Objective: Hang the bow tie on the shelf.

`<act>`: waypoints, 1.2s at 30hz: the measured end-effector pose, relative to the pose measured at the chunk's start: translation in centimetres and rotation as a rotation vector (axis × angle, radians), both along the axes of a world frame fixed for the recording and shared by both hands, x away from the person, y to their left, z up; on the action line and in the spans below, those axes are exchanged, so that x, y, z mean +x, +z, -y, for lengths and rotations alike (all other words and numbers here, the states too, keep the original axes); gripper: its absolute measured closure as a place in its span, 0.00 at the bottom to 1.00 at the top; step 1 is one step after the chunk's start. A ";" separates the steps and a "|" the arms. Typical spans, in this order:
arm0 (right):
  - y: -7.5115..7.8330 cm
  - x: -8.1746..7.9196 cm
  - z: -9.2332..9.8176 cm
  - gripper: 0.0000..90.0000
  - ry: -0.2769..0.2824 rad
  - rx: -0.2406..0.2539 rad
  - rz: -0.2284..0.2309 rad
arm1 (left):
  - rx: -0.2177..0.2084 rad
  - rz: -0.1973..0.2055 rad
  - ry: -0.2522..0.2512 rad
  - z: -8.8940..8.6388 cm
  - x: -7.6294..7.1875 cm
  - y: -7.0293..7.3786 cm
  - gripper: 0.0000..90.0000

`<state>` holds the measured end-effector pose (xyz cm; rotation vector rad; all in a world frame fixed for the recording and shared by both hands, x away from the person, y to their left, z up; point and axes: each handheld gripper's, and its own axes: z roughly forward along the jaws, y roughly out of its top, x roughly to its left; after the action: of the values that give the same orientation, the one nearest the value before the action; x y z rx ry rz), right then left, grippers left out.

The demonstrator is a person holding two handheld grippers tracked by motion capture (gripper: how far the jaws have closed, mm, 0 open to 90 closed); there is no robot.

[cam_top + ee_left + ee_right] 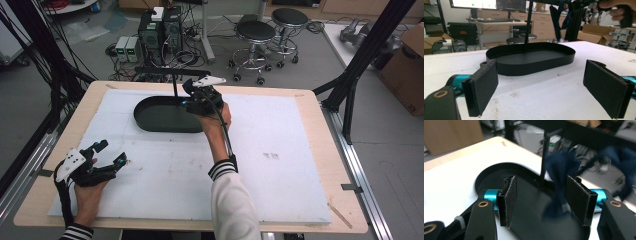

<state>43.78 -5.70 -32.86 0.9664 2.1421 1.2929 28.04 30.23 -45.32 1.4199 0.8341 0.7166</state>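
Right gripper (190, 91) raised over the far right end of the black oval tray (142, 122), jaws roughly half apart and pressing on nothing, aimed at a dark blue cloth (560, 187) that hangs from the crossbar of a thin black post (545, 157) rising out of the tray. Seen from the right gripper view, cloth blurred and sitting in the gap between the two felt pads (510, 200); impossible to tell whether already level with them or a little beyond. Apparently a half-wide gap chosen to slip round the narrow hanging fabric without brushing the post just to its left. Left gripper (112, 152) parked low at the near left of the white foam board (280, 165), well apart from the tray, jaws wide and empty, resting there most likely to stay clear of the working hand and its trailing cable. From the left gripper view, the same tray (536, 66) straight ahead with nothing lying in it, post (529, 25) upright at its far side, cloth (555, 22) dangling above the right half. Probably placed so that anything pulled off the bar drops into, or is lowered into, the tray directly beneath. Main risk, by this reading: catching the post and tipping the light stand.
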 end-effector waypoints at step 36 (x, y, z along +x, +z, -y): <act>-9.9 -18.6 19.4 0.32 -0.108 0.193 0.208 | 0.027 0.020 0.004 0.3 -0.2 0.0 0.15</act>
<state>25.18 -25.12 -42.72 0.9620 1.8112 1.4963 27.80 29.89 -45.31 1.4336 0.8148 0.7461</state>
